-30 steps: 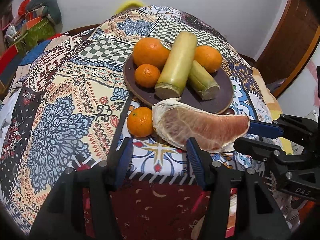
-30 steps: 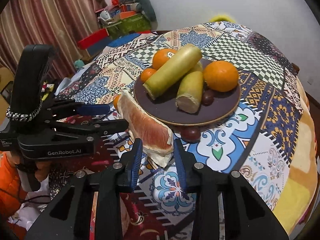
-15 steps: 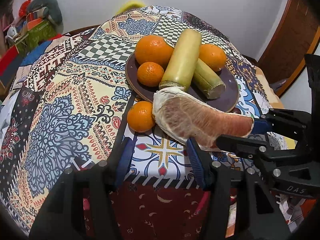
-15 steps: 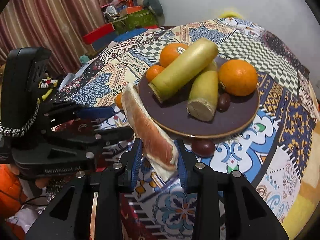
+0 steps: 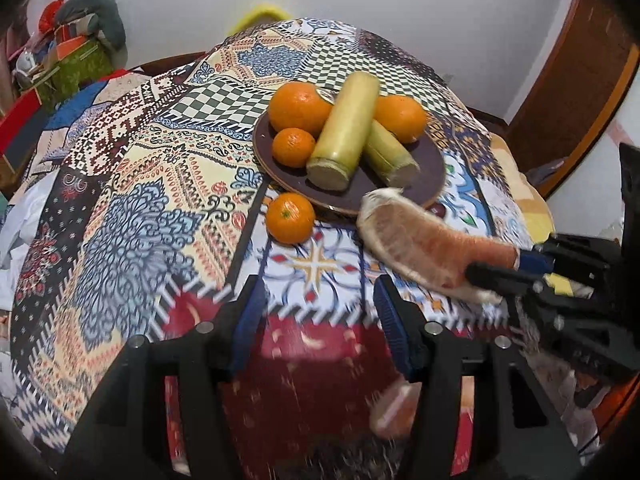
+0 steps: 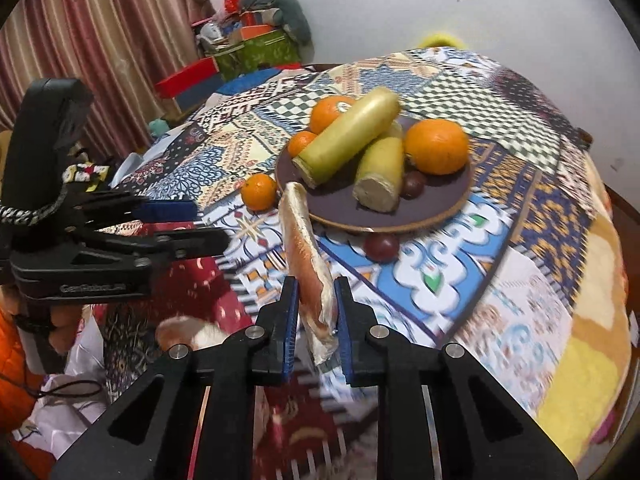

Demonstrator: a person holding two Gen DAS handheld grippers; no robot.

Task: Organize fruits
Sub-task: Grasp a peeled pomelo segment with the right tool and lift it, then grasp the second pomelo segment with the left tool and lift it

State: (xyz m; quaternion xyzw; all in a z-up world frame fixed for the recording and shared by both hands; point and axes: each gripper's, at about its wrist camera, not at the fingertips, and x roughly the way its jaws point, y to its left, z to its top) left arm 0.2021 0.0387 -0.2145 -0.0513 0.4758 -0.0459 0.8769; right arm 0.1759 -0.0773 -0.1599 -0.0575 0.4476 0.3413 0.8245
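Note:
My right gripper (image 6: 314, 330) is shut on a pink pomelo wedge (image 6: 306, 264) and holds it lifted in front of the brown plate (image 6: 440, 204); the wedge also shows in the left wrist view (image 5: 424, 246). The plate (image 5: 428, 168) holds oranges (image 5: 298, 106), two sugarcane pieces (image 5: 344, 132) and a dark round fruit (image 6: 414, 184). A small orange (image 5: 290, 218) lies on the cloth beside the plate. A dark round fruit (image 6: 380, 246) lies just off the plate's front rim. My left gripper (image 5: 316, 332) is open and empty at the table's near edge.
The round table has a patterned patchwork cloth (image 5: 140, 200). Boxes and clutter (image 6: 248, 48) stand beyond the table by striped curtains. A wooden door (image 5: 576, 80) is at the right. A blurred pinkish object (image 5: 394, 406) shows below the table edge.
My right gripper has lifted the pomelo wedge off the cloth and pulled it back and to the right. My left gripper has backed off a little and stays open.

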